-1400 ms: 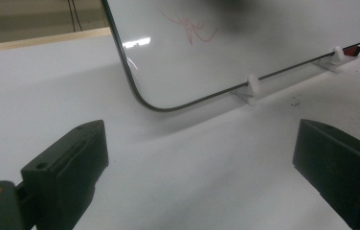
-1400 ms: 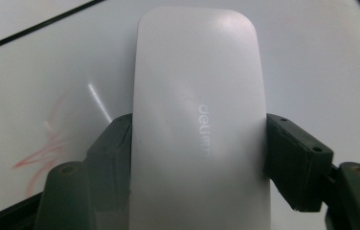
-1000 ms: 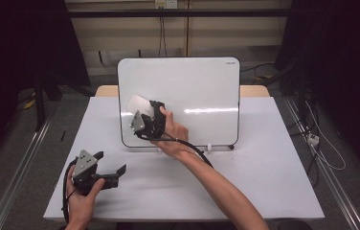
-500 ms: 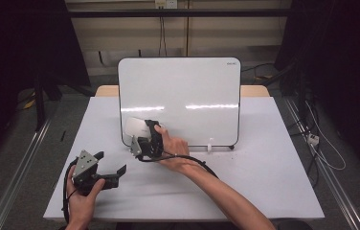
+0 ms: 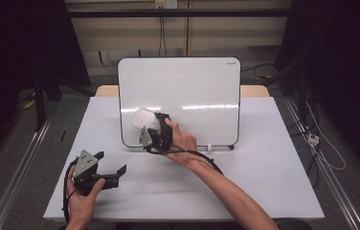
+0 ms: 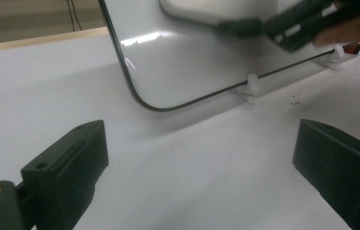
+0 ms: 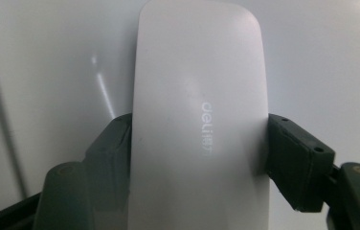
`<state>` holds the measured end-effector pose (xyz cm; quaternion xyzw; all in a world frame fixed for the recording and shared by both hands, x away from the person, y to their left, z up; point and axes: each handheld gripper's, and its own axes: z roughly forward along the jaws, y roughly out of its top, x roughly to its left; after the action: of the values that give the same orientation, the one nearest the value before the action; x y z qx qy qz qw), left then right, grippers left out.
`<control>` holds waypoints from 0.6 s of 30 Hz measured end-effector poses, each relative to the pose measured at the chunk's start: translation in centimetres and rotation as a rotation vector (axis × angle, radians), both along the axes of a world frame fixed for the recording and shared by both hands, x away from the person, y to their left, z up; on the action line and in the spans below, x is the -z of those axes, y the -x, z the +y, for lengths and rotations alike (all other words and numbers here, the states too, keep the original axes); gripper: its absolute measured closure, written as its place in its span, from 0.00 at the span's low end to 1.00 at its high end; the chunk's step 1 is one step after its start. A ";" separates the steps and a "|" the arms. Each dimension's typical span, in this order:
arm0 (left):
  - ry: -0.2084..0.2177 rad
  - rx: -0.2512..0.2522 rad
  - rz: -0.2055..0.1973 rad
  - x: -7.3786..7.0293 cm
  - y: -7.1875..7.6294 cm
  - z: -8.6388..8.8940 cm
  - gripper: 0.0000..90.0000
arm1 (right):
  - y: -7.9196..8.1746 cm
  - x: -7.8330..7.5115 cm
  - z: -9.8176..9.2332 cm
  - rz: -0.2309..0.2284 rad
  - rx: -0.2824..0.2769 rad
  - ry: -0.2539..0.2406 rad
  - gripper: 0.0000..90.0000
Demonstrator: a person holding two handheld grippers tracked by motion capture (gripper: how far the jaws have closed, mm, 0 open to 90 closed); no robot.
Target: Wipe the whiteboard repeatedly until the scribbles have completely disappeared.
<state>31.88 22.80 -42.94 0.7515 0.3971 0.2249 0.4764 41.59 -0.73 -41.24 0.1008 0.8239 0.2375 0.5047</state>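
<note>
Nearest the table's front edge, the left gripper point(image 5: 113, 173) is rested on the white table point(image 5: 274, 182) with jaws spread and nothing between them, judged parked while the other hand works. Farther back, a white eraser point(image 7: 199, 120) is pinched across its width by the right gripper point(image 5: 151, 130) and pressed flat to the lower left of the upright whiteboard point(image 5: 192, 86), apparently for wiping. Marks under the eraser are hidden, and its rear end is cut off.

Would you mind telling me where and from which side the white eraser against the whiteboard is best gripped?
Grip the eraser across its two long, straight sides at mid-length, coming from its lower end, along its length. It is a flat, rounded slab lying against the whiteboard, so only the side edges offer purchase. The right claw is already shut on it this way.
</note>
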 end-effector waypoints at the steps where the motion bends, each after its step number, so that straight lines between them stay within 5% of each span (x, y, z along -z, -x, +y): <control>1: 0.007 -0.006 -0.002 0.0 0.0 0.0 0.05 | -0.4 -0.4 -0.2 -0.003 0.016 -0.015 0.34; 10: 0.000 -0.004 -0.002 -0.1 0.0 0.2 0.05 | -3.2 -3.5 -1.1 -0.014 0.132 -0.152 0.34; 13: 0.004 -0.002 0.003 0.0 0.0 0.2 0.05 | -3.1 -3.4 -0.6 -0.026 0.154 -0.150 0.34; 18: 0.004 -0.001 -0.002 0.0 0.0 -0.1 0.05 | -2.0 -2.4 0.1 0.006 0.103 -0.105 0.35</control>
<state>31.86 22.73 -42.89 0.7501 0.3976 0.2249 0.4782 43.62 -0.59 -38.84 0.1703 0.8054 0.2539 0.5079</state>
